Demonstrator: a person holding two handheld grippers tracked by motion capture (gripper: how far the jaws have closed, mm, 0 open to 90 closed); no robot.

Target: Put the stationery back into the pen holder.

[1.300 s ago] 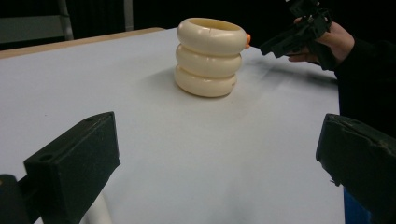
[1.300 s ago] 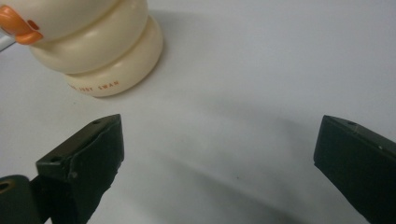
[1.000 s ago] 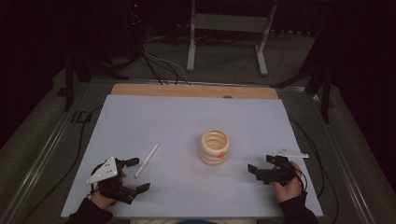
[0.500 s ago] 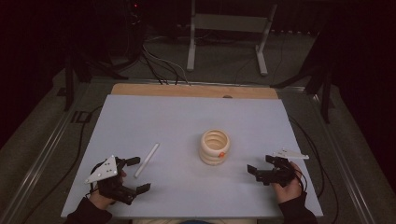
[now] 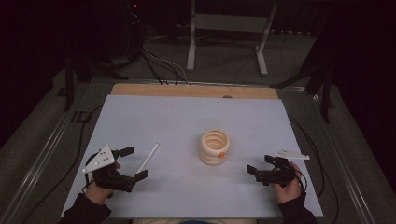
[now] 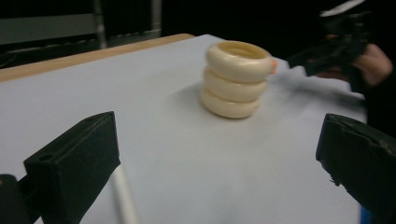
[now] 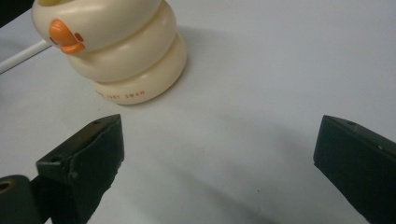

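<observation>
1. Held low at the near edge of the desk [image 5: 196, 116]: left claw [image 5: 130, 164] with jaws spread wide and nothing between them, right claw [image 5: 260, 168] likewise spread and empty.
2. Lay just beside the left claw: a thin white stick [image 5: 146, 158], flat on the pale sheet, angled away; probably light and stiff, apt to roll, best pinched mid-length.
3. Stood farther in, between the two claws and apart from both: a cream ribbed cup [image 5: 215, 147] shaped like three stacked rings, upright, mouth open, with a small orange beak [image 7: 64, 38] on the top ring.
4. Judged smooth, rounded and likely slippery; probably light and hollow, so easily tipped. Safest hold: jaws seated in a groove between rings, squeezed gently.
</observation>
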